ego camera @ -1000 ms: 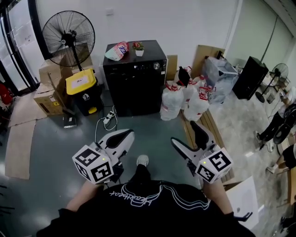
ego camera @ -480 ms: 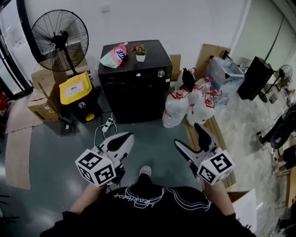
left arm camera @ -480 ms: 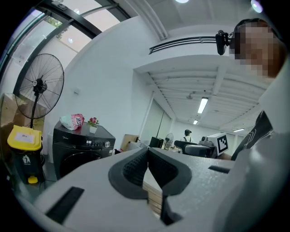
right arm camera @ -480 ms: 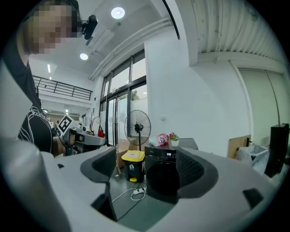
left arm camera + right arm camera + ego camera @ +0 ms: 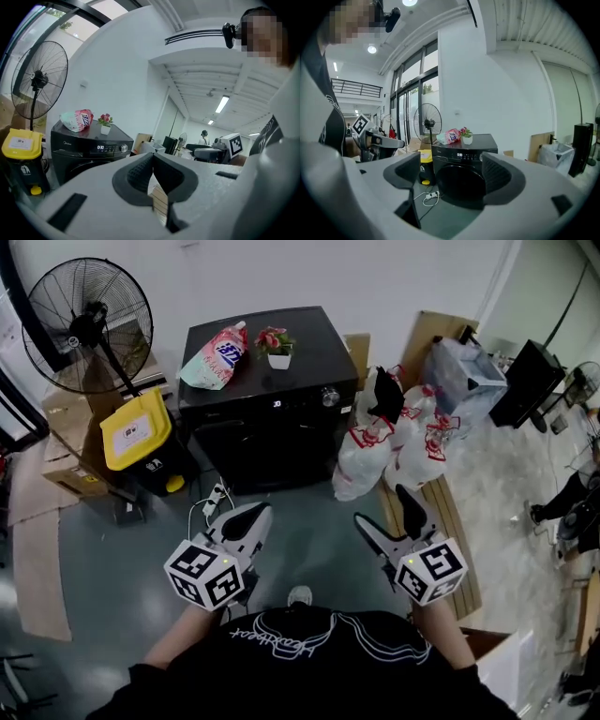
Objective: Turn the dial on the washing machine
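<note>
On the washing machine (image 5: 272, 427), right end of its panel, sits the dial (image 5: 329, 397), well apart from us; approach step we reckon, left gripper (image 5: 247, 518) fingers clenched empty, right gripper (image 5: 384, 512) fingers released, next we gotta close in

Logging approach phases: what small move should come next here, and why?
Probably step closer and lift the right claw toward the dial. The washing machine stands ahead of both claws with floor between; the dial sits at its panel's right end; the right claw's jaws are apart and empty, the left claw shut.
</note>
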`<state>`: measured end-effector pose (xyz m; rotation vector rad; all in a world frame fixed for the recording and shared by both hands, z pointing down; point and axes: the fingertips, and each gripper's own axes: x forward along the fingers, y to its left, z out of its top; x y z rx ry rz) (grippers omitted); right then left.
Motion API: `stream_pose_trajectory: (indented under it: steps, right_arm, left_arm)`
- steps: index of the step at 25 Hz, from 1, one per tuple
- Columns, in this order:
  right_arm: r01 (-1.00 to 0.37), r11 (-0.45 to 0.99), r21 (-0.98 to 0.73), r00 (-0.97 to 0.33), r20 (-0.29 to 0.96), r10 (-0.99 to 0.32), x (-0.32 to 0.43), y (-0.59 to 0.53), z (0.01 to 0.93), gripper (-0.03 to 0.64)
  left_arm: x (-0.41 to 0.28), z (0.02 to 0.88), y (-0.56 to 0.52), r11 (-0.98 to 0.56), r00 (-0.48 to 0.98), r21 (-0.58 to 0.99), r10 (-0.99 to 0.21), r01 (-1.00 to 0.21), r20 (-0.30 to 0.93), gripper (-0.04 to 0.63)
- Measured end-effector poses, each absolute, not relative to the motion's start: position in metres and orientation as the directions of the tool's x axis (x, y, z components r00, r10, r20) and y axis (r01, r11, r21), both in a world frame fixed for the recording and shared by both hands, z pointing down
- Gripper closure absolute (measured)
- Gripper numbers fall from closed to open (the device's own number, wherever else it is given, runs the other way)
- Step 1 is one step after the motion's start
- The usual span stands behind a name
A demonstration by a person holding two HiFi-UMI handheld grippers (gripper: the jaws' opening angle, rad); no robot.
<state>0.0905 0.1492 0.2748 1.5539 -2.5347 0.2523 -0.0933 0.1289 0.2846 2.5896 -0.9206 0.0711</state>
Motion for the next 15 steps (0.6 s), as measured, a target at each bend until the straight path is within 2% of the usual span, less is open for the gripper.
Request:
stream_pose_trajectory:
  steps: [15]
  right_arm:
    - [-0.922, 0.387, 0.034, -0.371, 0.212, -0.904, 0.096, 0.055, 0.301, 0.229]
  left_arm:
    - [-0.093, 0.322, 0.048, -0.690, 0.775, 0.361, -0.596, -0.628, 0.209, 0.589]
